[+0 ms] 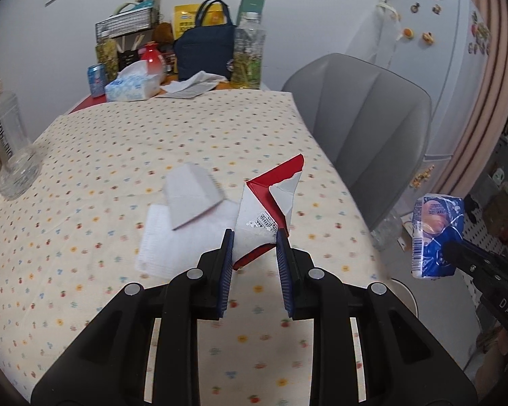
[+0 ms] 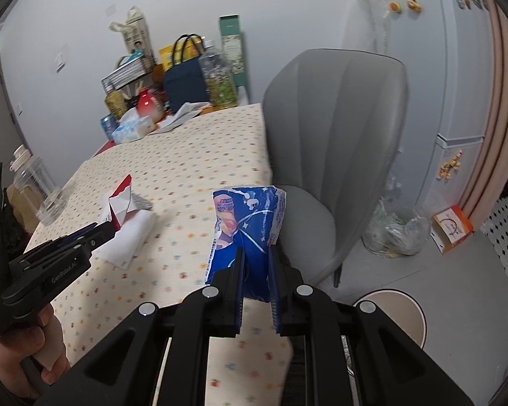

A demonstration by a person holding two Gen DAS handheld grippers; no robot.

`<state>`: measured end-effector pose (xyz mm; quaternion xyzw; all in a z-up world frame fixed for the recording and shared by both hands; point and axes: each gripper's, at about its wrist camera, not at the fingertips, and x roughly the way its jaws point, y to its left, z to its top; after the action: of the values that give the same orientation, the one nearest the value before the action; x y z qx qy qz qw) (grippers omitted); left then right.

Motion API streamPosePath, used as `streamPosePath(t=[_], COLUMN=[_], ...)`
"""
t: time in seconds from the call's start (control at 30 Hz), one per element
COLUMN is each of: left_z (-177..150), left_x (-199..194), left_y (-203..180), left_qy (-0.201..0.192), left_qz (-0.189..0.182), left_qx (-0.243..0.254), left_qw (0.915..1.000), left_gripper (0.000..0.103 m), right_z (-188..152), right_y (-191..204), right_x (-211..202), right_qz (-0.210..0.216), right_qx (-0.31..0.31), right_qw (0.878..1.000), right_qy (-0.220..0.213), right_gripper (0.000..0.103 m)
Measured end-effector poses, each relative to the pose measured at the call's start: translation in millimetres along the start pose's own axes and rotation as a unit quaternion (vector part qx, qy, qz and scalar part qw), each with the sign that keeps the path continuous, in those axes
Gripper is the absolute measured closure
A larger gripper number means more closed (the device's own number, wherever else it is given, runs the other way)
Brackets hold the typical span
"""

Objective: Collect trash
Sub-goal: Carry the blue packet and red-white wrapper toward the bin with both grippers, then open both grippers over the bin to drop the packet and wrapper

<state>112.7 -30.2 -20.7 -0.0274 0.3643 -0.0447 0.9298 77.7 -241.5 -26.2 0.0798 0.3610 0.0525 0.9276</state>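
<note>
My left gripper [image 1: 254,237] is shut on a torn red and white carton [image 1: 271,203], held just above the dotted tablecloth [image 1: 152,142]. The same carton [image 2: 118,203] shows at the left gripper's tips [image 2: 106,231] in the right wrist view. My right gripper [image 2: 257,253] is shut on a crumpled blue wrapper [image 2: 247,223], held over the table's right edge. That wrapper [image 1: 435,233] appears at the far right of the left wrist view. A grey folded card [image 1: 191,199] and a white napkin [image 1: 172,240] lie on the cloth.
A grey chair [image 2: 332,142] stands beside the table. A clear plastic jar [image 1: 6,142] sits at the left edge. Bottles, a tissue box [image 1: 132,84] and a dark bag [image 1: 206,50] crowd the far end. On the floor are a round bin [image 2: 389,314] and a plastic bag [image 2: 394,233].
</note>
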Motion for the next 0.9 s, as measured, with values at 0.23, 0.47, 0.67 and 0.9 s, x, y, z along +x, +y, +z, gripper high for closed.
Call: streamPosePath(t=[0.23,0.47,0.67,0.9], left_z=[2,3,2,1], left_x=[12,27,44,63], left_y=[-44,-95,-137,-186], left_qy=[0.009,0.020,0.034,0.050], left_qz=[-0.018,-0.039,-0.058,-0.079], left_qx=[0.031,0.066,0.094,0.127], left_qw=[0.9993,0.9968,0.9933,0.9875], left_gripper=[0.079,0.078,0.079,0.078], right_z=[-6,-12,-19,-23], right_y=[-40,-83,-118,-153], right_x=[-6,-8,-11,-14], right_qz=[-0.017,-0.037,-0.052,-0.068], right_qx=[0.029,0.058,0.084,0.109], right_qw=[0.999,0.998,0.995,0.992], right_qy=[-0.002,-0.001,0.003,0.002], right_gripper=[0.089,0.089,0.089,0.089])
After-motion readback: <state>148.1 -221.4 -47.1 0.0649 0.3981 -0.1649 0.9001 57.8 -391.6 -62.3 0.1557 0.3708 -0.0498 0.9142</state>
